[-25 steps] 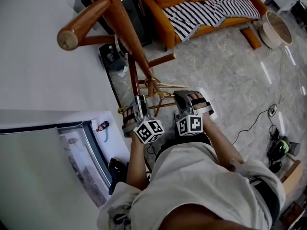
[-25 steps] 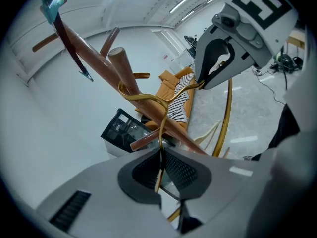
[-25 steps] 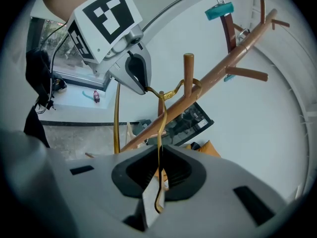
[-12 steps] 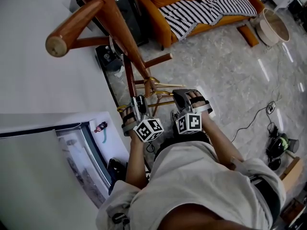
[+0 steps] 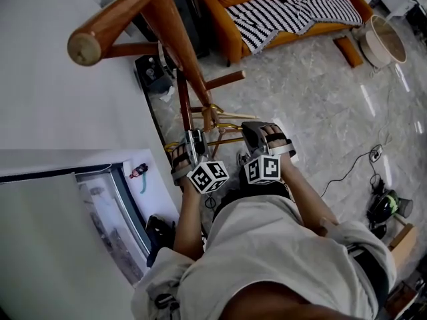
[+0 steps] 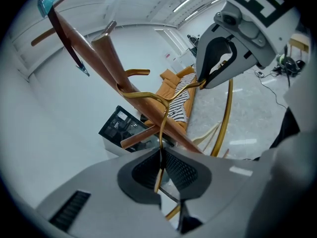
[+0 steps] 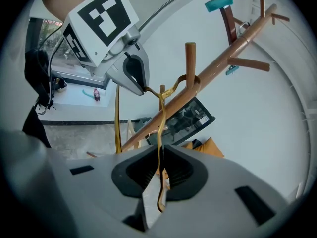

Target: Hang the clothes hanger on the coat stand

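The wooden coat stand (image 5: 175, 45) leans through the head view, with pegs branching off it. A gold wire hanger (image 5: 227, 127) sits low against the pole. In the right gripper view its hook (image 7: 184, 81) curls round the base of an upright peg (image 7: 190, 58). My left gripper (image 5: 195, 141) is shut on the hanger's wire (image 6: 159, 165), which runs up between the pads. My right gripper (image 5: 255, 133) is shut on the wire (image 7: 159, 170) on the other side. Each gripper shows in the other's view, clamped on the wire.
An orange sofa with a striped blanket (image 5: 287, 12) stands behind the coat stand, and a round basket (image 5: 383, 39) is at the far right. Cables (image 5: 360, 162) trail over the marble floor. A black device (image 5: 152, 72) sits by the wall; a window (image 5: 107, 212) lies left.
Both grippers keep their hold on the hanger and have barely moved. The hook stays at the pole by the peg; only the head view has drifted a little.
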Demonstrator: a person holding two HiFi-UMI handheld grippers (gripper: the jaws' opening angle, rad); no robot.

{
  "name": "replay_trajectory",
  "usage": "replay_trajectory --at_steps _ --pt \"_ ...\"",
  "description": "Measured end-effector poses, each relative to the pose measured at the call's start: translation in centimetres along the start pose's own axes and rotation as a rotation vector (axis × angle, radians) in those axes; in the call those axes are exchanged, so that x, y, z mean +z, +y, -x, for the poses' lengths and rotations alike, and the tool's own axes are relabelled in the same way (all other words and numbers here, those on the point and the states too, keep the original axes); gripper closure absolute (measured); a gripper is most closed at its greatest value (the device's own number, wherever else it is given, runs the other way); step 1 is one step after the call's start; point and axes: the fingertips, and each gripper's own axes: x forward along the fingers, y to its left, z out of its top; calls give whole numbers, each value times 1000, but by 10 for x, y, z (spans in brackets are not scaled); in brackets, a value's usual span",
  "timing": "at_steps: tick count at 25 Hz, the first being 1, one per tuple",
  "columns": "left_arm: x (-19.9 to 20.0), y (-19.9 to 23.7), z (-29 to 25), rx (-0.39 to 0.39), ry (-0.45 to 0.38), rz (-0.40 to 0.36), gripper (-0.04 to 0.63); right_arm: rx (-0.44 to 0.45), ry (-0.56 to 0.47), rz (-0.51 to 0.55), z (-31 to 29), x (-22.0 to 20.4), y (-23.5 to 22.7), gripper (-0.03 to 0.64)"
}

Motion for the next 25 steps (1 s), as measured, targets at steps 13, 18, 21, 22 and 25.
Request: replay_trajectory --at_steps 13,18,21,22,25 --pt "-7 -4 1 -22 9 33 560 18 -11 -38 2 2 6 597" --pt "-6 -2 3 -16 15 46 560 11 -29 -94 4 3 2 573" --pt "-9 2 5 0 11 67 558 17 -33 -143 4 2 2 545" --pt "-10 3 7 6 8 75 557 18 -33 -158 5 2 2 541" --pt "-13 6 10 9 7 97 515 18 -35 -199 8 2 1 531"
